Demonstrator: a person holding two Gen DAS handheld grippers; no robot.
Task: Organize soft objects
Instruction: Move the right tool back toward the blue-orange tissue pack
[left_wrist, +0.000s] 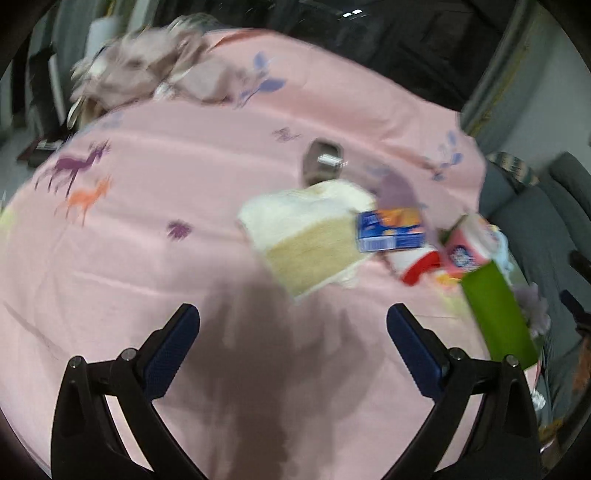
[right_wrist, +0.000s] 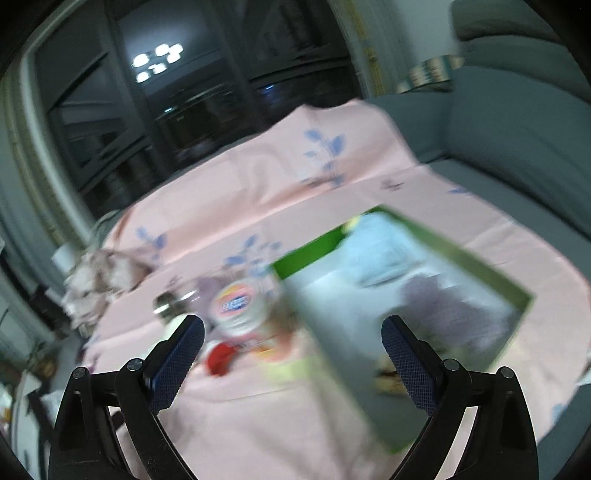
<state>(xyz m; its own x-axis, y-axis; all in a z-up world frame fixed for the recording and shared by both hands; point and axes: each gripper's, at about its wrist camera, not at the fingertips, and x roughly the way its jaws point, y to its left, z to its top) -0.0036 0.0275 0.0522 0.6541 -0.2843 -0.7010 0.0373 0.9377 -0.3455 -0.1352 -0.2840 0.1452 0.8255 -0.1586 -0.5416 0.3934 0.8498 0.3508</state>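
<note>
Both grippers, left gripper (left_wrist: 293, 317) and right gripper (right_wrist: 292, 330), spread wide, nothing gripped. Cream folded towel (left_wrist: 306, 236) lies on pink sheet (left_wrist: 147, 240); green box (right_wrist: 406, 295) holds blurry, probably soft items.

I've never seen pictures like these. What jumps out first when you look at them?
The big pink sheet printed with purple and orange animals fills most of the left view, with a cream folded towel lying near its middle. To the towel's right sits a green box, open on top with pale blue and purple soft things inside. Both the left gripper and the right gripper stand wide open and empty in the foreground.
</note>
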